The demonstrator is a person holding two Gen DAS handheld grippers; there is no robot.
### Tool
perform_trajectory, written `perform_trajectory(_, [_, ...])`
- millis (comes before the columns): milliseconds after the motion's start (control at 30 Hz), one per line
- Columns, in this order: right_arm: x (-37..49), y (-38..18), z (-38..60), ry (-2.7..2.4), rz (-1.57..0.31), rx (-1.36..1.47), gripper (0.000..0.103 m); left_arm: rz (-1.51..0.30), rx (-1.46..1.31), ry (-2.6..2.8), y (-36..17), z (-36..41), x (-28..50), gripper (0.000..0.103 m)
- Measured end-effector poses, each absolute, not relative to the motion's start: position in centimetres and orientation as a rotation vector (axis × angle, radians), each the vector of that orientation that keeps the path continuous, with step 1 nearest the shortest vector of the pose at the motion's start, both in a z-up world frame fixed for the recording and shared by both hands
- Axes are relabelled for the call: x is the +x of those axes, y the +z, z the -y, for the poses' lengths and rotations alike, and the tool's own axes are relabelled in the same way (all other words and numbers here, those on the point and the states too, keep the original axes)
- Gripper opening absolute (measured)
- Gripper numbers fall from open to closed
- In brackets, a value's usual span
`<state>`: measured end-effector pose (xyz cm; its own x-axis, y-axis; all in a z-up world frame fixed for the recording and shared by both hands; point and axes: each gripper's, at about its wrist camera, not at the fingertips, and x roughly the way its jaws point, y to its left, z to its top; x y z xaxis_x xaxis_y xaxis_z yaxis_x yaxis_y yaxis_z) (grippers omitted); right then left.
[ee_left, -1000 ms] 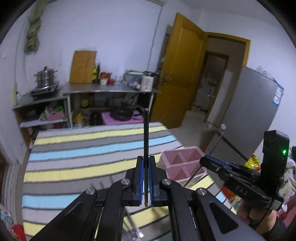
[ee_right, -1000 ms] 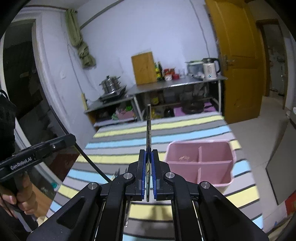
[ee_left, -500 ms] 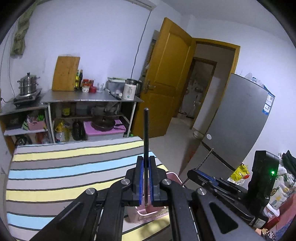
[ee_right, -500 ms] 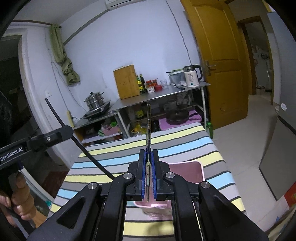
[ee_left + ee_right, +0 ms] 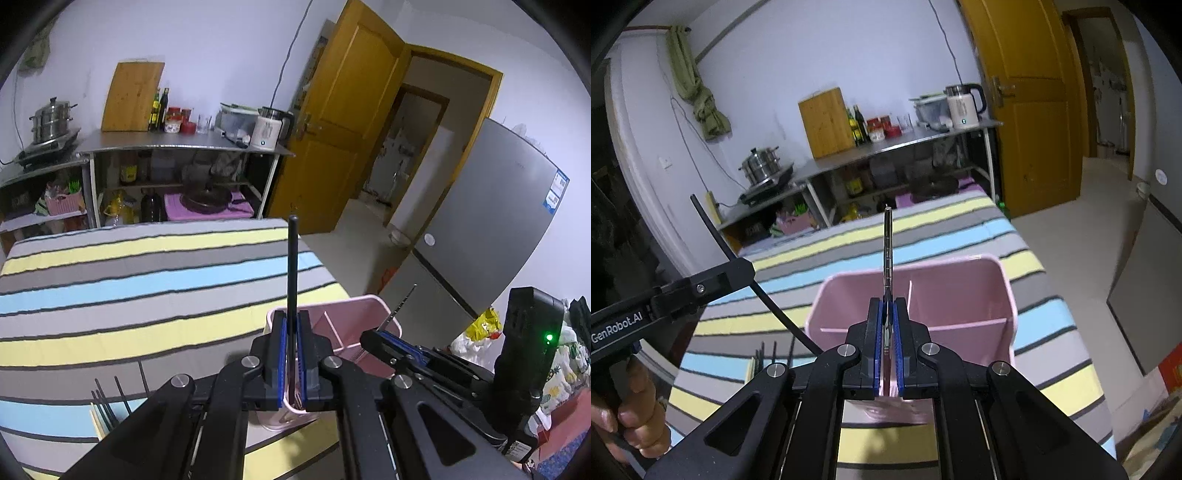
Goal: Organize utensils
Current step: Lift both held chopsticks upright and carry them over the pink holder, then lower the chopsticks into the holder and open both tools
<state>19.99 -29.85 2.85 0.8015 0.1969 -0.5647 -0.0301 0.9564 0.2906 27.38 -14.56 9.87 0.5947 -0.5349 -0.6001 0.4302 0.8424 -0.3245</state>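
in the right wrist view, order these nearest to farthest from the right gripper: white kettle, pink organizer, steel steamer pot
1. pink organizer: just past the right gripper, on the striped tablecloth.
2. steel steamer pot: beyond the table, far left, on the lower counter.
3. white kettle: farthest, far right on the steel counter by the door.

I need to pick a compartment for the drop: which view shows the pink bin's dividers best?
The right wrist view: the pink bin sits centred, dividers visible. In the left wrist view the pink bin is largely hidden behind both grippers.
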Motion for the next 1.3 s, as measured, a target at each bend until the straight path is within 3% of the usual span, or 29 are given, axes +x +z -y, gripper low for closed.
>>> perform_trajectory(367, [19.6, 2.1, 30.1, 0.119, -0.663, 0.278, 0.007, -0.758, -0.156, -0.559, 8.8, 14.1, 26.5, 0.006])
perform_trajectory(600, [18.0, 3.2, 30.3, 0.109, -0.638, 0.273, 0.013, -0.73, -0.17, -0.553, 9.7, 12.7, 24.6, 0.01])
perform_trajectory(1300, [10.5, 3.4, 24.1, 0.24, -0.585, 0.193, 0.013, -0.667, -0.143, -0.38, 7.2, 2.7, 14.0, 0.01])
